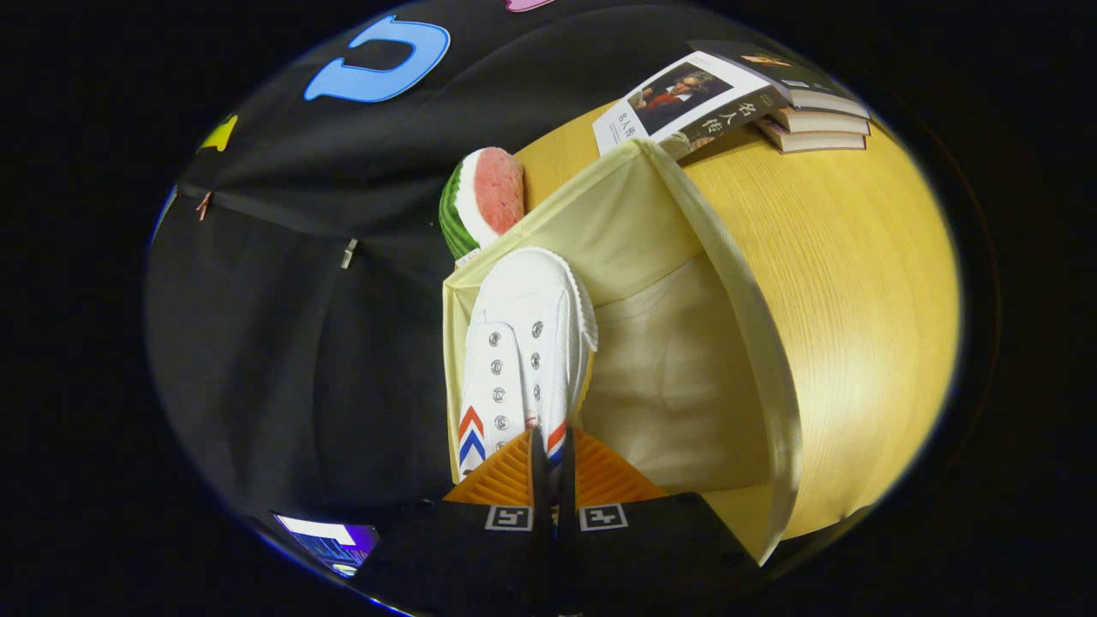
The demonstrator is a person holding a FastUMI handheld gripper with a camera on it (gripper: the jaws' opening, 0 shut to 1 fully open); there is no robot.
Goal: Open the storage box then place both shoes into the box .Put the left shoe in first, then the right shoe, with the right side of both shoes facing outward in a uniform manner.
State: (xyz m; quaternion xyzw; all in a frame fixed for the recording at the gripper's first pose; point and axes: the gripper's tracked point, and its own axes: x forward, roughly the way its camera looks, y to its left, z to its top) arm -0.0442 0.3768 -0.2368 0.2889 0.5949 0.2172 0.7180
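Note:
A white canvas shoe [524,343] with metal eyelets and red and blue chevrons on its side hangs from my gripper [548,463], toe pointing away from me. Both fingers are shut on its collar edge near the heel. The view is rolled on its side. The shoe lies inside the open pale yellow fabric storage box [728,283], against the box wall nearest the booth cloth. The rest of the box's cream lining beside the shoe is bare. The box stands on a light wooden table [857,283].
A watermelon-slice toy [484,201] sits just beyond the box's far corner. A stack of books [814,116] and an open magazine [686,98] lie farther along the table. A lit screen [330,540] glows beside my gripper body.

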